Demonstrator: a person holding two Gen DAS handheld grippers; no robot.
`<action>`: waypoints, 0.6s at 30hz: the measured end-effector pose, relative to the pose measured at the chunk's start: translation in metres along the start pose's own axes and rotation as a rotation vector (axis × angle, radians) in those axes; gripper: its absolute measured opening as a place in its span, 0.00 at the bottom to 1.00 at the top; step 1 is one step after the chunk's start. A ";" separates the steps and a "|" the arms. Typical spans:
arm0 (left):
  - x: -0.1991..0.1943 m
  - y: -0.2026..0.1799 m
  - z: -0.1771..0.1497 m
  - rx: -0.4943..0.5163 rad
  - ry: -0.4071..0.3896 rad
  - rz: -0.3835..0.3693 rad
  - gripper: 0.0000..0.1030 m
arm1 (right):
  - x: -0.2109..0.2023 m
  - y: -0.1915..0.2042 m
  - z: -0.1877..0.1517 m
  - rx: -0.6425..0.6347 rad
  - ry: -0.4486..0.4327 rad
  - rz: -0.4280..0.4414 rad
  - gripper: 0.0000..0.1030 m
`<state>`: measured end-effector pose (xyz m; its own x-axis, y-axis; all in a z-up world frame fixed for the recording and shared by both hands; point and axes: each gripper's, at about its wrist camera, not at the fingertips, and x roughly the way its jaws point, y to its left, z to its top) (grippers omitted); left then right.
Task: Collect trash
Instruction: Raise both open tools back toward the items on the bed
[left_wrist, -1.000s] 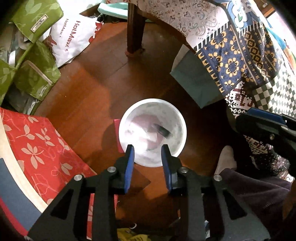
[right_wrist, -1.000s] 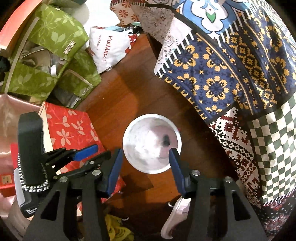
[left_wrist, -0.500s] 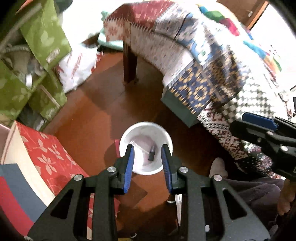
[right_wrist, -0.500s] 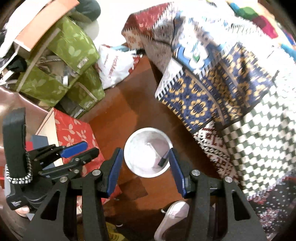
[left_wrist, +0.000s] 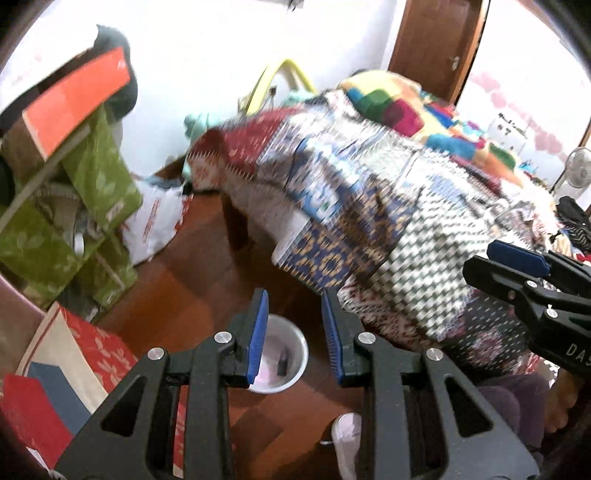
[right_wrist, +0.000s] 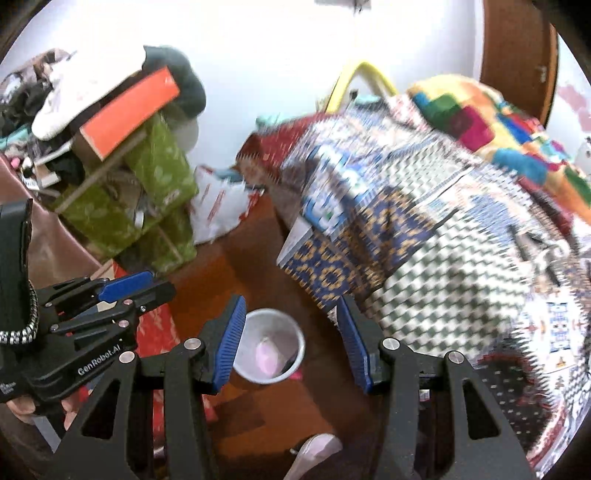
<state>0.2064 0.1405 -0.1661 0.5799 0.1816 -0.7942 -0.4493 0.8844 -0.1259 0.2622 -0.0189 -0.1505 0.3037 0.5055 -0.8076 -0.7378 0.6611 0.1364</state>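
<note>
A white trash bin stands on the wooden floor, holding pale paper and a small dark item. It also shows in the right wrist view. My left gripper is open and empty, high above the bin. My right gripper is open and empty, also high above it. Each gripper shows in the other's view, the right one at the right edge, the left one at the left.
A bed with a patterned quilt fills the right side. Green bags, a white plastic bag and a red floral box crowd the left. A slipper lies on the floor below the bin.
Both grippers have risen and tilted up from the bin. The bin looks smaller and lower, and the bed top, wall and door have come into view.
</note>
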 end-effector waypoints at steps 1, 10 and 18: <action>-0.008 -0.008 0.004 0.009 -0.022 -0.006 0.28 | -0.009 -0.004 0.000 0.005 -0.021 -0.007 0.46; -0.044 -0.075 0.035 0.078 -0.146 -0.075 0.28 | -0.079 -0.054 0.002 0.059 -0.178 -0.098 0.46; -0.038 -0.152 0.067 0.150 -0.195 -0.169 0.28 | -0.116 -0.115 0.000 0.120 -0.252 -0.206 0.46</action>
<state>0.2981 0.0277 -0.0767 0.7643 0.0927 -0.6382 -0.2380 0.9603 -0.1455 0.3120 -0.1533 -0.0727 0.5897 0.4656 -0.6599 -0.5736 0.8167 0.0636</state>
